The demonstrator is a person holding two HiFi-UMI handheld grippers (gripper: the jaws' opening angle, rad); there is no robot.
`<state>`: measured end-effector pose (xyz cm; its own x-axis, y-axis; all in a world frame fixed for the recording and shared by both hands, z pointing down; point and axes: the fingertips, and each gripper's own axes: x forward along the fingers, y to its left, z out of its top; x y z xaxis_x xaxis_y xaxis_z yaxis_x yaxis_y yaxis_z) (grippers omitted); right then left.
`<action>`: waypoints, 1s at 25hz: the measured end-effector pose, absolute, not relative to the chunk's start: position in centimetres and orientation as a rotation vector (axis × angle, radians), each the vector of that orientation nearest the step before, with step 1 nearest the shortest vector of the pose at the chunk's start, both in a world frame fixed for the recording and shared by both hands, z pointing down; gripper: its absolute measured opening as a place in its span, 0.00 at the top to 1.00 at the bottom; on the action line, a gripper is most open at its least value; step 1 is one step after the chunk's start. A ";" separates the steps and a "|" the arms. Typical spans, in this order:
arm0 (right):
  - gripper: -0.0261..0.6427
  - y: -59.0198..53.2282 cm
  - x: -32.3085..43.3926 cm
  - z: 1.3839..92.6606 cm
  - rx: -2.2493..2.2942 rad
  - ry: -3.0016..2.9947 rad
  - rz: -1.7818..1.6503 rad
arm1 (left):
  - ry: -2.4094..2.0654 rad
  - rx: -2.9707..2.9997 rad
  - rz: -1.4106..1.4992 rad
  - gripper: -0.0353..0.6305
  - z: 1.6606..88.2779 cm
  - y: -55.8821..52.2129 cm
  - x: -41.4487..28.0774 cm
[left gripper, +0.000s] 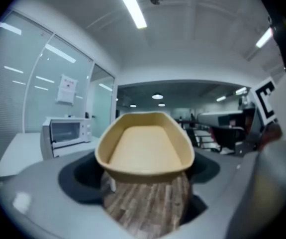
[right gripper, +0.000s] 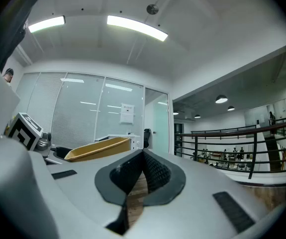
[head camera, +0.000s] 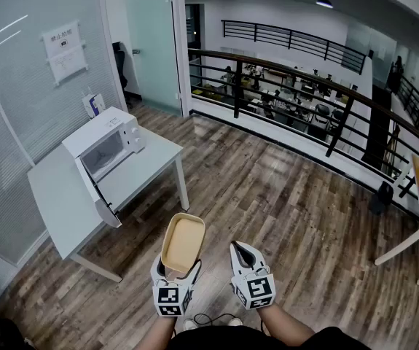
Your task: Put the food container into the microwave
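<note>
At back edge of table (head camera: 145,168): microwave (head camera: 106,144), door open
Left gripper (head camera: 175,271): clamps food container (head camera: 183,243), undelivered
Right gripper (head camera: 236,249): jaws together, empty

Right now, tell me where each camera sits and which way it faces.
Head view: on the person's head, facing forward and steeply down at the floor, table and microwave; both forearms, the left gripper and right gripper show.
Left gripper view: on the left gripper, facing along its jaws, clamped on the food container, toward the microwave.
Right gripper view: on the right gripper, facing along its closed jaws toward the glass wall and railing; the left gripper's marker cube shows.
Shared: all three show the food container.
</note>
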<state>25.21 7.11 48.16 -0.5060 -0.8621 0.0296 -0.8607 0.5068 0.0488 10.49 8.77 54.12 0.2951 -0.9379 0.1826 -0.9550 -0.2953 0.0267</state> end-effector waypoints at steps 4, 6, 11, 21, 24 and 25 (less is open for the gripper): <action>0.95 7.1 23.0 47.9 1.535 -2.678 -0.062 | -1.764 2.438 0.194 0.21 53.9 8.9 8.8; 0.95 7.3 22.1 47.9 1.534 -2.674 -0.067 | -1.759 2.445 0.193 0.21 53.9 9.2 8.1; 0.95 7.8 20.0 48.1 1.551 -2.654 -0.076 | -1.739 2.475 0.196 0.21 54.0 9.4 6.3; 0.95 9.2 16.9 48.7 1.659 -2.627 -0.027 | -1.662 2.528 0.192 0.21 54.8 10.0 3.2; 0.95 9.6 16.6 49.0 1.657 -2.612 -0.019 | -1.654 2.527 0.181 0.21 54.7 9.8 2.9; 0.95 9.6 16.6 49.1 1.655 -2.607 -0.018 | -1.651 2.529 0.179 0.21 54.7 9.7 2.8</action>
